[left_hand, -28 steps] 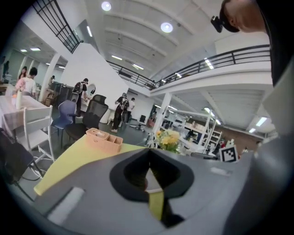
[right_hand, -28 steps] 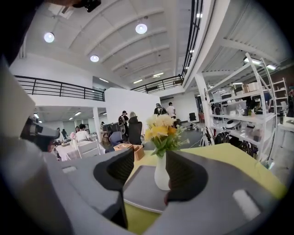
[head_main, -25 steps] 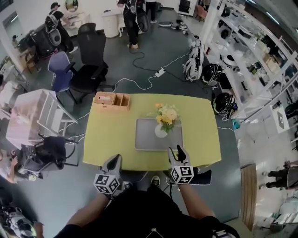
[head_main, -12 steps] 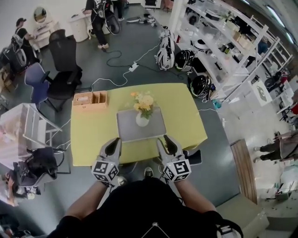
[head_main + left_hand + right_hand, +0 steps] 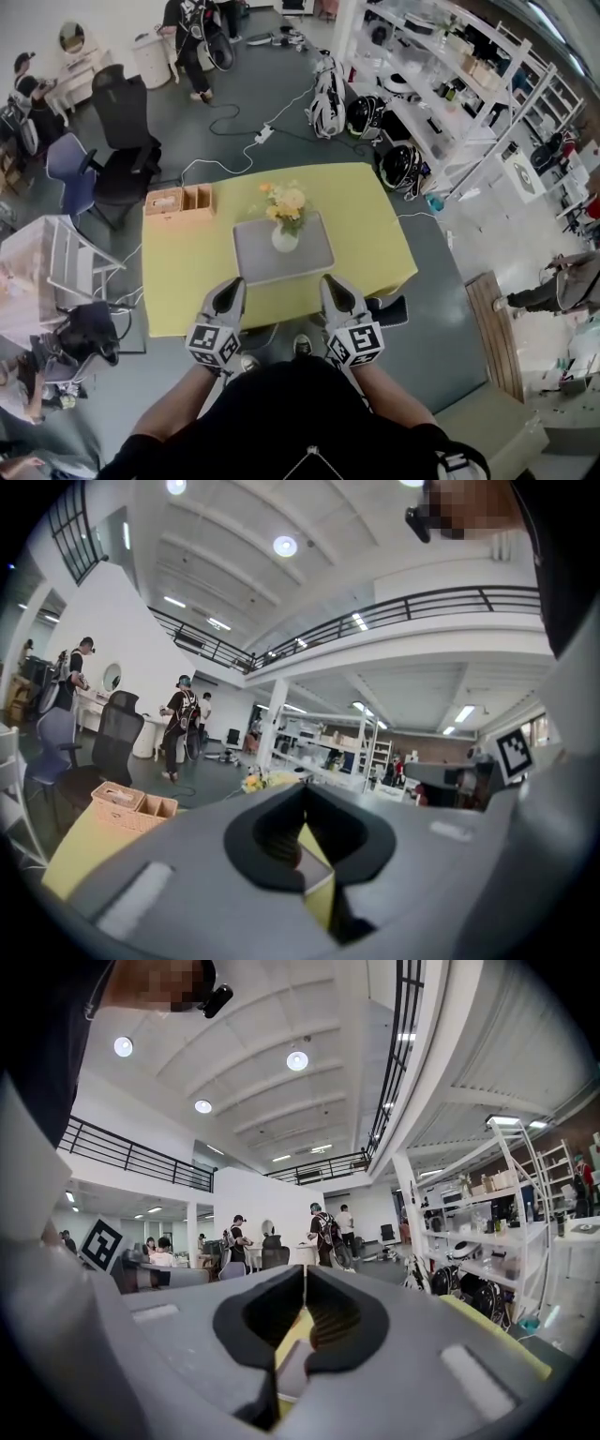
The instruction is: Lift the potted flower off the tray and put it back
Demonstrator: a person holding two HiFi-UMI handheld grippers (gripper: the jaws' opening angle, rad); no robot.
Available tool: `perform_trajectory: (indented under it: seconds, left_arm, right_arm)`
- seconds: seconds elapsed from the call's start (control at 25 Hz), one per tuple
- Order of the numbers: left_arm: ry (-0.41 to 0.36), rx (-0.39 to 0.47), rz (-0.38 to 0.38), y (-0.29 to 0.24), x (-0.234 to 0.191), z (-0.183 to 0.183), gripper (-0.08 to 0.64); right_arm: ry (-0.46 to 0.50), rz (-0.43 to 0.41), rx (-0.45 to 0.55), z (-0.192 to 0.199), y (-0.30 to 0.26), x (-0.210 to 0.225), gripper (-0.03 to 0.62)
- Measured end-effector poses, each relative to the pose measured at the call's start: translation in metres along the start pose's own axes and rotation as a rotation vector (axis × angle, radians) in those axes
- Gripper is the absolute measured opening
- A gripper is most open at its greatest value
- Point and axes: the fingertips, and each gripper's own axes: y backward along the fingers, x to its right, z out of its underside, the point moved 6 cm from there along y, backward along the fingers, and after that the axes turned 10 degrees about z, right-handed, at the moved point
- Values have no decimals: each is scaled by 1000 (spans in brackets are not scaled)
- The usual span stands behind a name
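Potted flower (image 5: 284, 225) stands upright on the grey tray (image 5: 302, 265), toward its far edge, mid yellow table (image 5: 183, 277). Left gripper (image 5: 230, 287) and right gripper (image 5: 335, 284) both sit at the table's near edge, well apart from the pot. L jaws are tip to tip w/ nothing btw them. R jaws have just been closing and are now together, also empty.

This fits two stages: pot waiting to be lifted, or pot already set back w/ the tools drawn clear. Can't tell which from this.

Risks, as a judgement:
- The pot looks narrow w/ a wide yellow bloom on top, so prob top-heavy. A side knock from closed jaws would tip it, not slide it
- Any approach w/ jaws together would shove the pot toward the far rim of the tray, poss off it
- A grip taken high, on stems or blooms, would crush them or let the pot swing
- The tray lies loose on a smooth top, so a push on it could shift it, pot incl, toward the wooden box (image 5: 178, 201)
- If set down half on the tray's rim, the pot would lean
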Motion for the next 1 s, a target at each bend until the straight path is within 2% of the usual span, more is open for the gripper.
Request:
perform_trajectory:
  seconds: [0.04, 1.0]
  left_arm:
    - [2, 0, -5, 1, -2, 0, 8]
    - [10, -3, -60, 5, -19, 4, 8]
  right_arm:
    - [4, 0, 0, 0, -1, 0, 2]
    - [29, -2, -15, 2, -23, 3, 2]
